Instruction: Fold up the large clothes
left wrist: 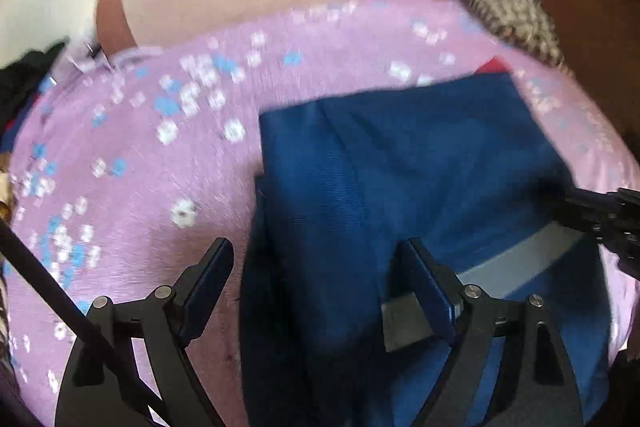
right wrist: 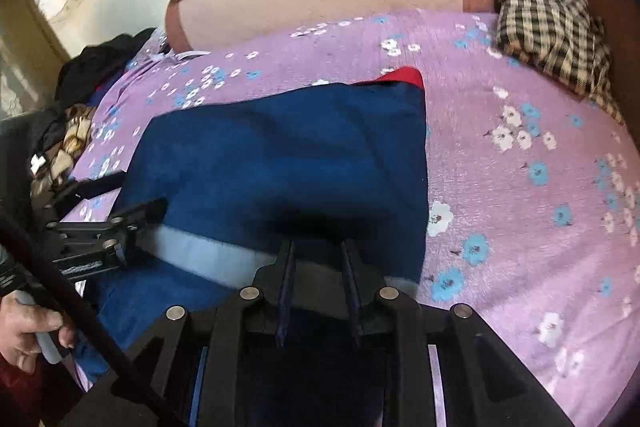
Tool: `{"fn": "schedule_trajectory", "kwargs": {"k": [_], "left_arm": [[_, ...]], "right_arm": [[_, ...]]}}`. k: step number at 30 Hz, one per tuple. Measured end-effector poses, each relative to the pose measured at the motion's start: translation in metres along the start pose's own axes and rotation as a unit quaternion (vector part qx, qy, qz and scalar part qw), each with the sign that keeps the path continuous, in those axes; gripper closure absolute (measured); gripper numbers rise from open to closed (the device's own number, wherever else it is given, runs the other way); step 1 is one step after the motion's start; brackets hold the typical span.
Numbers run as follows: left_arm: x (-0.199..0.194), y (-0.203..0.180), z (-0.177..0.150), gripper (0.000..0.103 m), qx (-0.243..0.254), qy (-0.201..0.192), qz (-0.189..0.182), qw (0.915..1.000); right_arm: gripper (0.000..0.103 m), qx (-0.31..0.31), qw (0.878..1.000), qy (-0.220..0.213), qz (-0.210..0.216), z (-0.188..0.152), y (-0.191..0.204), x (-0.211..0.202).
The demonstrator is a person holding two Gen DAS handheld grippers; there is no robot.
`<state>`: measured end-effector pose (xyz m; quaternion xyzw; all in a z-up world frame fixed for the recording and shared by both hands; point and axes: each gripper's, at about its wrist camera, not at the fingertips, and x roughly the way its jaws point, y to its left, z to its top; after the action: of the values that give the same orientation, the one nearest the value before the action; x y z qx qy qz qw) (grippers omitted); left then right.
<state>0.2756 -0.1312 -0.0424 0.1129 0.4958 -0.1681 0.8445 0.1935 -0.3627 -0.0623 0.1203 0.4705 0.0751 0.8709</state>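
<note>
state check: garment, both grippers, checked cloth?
blue garment: folded over, flat on the purple sheet, grey band showing
left gripper: open, over the garment's edge
right gripper: jaws narrow, blue fabric between them; grip unclear
checked cloth: crumpled, at the sheet's far corner

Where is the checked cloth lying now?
In the right wrist view, the checked cloth lies bunched at the far right corner of the purple flowered bedspread, beyond the blue garment.

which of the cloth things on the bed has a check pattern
The crumpled black-and-cream checked cloth by the bed's far corner; the garment being folded is plain blue.
</note>
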Motion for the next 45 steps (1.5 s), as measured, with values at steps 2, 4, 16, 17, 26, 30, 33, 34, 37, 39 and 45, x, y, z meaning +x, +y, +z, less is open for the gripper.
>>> {"fn": "schedule_trajectory", "kwargs": {"k": [2, 4, 16, 17, 26, 30, 33, 34, 37, 39, 45], "left_arm": [[0.009, 0.005, 0.002, 0.01, -0.015, 0.005, -0.008, 0.9999], [0.007, 0.009, 0.003, 0.01, -0.022, 0.007, -0.014, 0.9996], [-0.098, -0.012, -0.095, 0.01, -0.004, -0.097, 0.029, 0.9949], [-0.1, -0.017, -0.104, 0.01, -0.004, -0.1, 0.035, 0.9944], [-0.074, -0.019, -0.145, 0.008, -0.032, -0.093, 0.042, 0.9942], [-0.071, -0.019, -0.149, 0.007, -0.027, -0.104, 0.048, 0.993], [-0.069, -0.017, -0.152, 0.007, -0.032, -0.114, 0.044, 0.992], [-0.069, -0.017, -0.152, 0.007, -0.032, -0.115, 0.043, 0.992], [-0.069, -0.015, -0.152, 0.007, -0.034, -0.116, 0.039, 0.9919], [-0.069, -0.016, -0.153, 0.007, -0.032, -0.118, 0.041, 0.9916], [-0.073, -0.019, -0.154, 0.007, -0.026, -0.125, 0.054, 0.9903]], "right_arm": [[0.077, 0.011, 1.0, 0.01, 0.002, -0.002, -0.003, 0.007], [0.076, -0.001, 1.0, 0.02, -0.003, -0.004, -0.002, 0.013], [0.065, -0.047, 0.999, -0.016, 0.002, -0.086, 0.057, -0.082], [0.065, -0.048, 0.999, -0.015, 0.0, -0.096, 0.059, -0.085], [0.065, -0.046, 0.998, -0.013, -0.036, -0.148, 0.067, -0.076], [0.064, -0.039, 0.998, -0.024, -0.032, -0.157, 0.061, -0.061], [0.064, -0.051, 0.997, -0.035, -0.041, -0.161, 0.065, -0.058], [0.064, -0.05, 0.997, -0.038, -0.04, -0.162, 0.064, -0.058], [0.064, -0.052, 0.997, -0.046, -0.036, -0.165, 0.063, -0.056], [0.064, -0.051, 0.997, -0.05, -0.038, -0.166, 0.064, -0.056], [0.064, -0.049, 0.996, -0.054, -0.045, -0.166, 0.065, -0.057]]}}
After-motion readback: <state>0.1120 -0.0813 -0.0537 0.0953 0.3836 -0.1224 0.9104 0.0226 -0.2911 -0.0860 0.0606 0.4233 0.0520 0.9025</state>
